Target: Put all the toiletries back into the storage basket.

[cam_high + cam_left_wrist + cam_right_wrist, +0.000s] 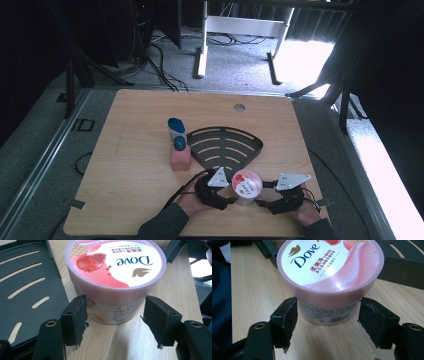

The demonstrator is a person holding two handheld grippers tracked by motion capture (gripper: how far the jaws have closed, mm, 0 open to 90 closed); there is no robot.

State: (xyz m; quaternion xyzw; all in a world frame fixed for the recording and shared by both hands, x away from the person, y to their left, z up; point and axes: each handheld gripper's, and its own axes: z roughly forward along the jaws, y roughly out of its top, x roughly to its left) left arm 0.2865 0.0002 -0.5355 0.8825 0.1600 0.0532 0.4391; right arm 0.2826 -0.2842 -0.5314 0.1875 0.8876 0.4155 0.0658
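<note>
A pink Dove tub (246, 186) with a pomegranate lid stands upright near the table's front edge. My two grippers face it from opposite sides. The left gripper (231, 194) is open, and in the left gripper view its jaws (115, 312) flank the near wall of the tub (115, 267), tips close beside the lower body without a clear squeeze. From the right, the open right gripper (261, 194) reaches in. In the right gripper view its pads (328, 312) stand either side of the tub (329, 270), just under the lid's rim.
A black fan-shaped slotted rack (225, 145) lies flat just behind the tub. Left of it stand a pink bottle with a blue cap (180, 156) and a blue-and-white tube (176, 129). The wooden table (135, 165) has a cable hole (239, 107) at the back.
</note>
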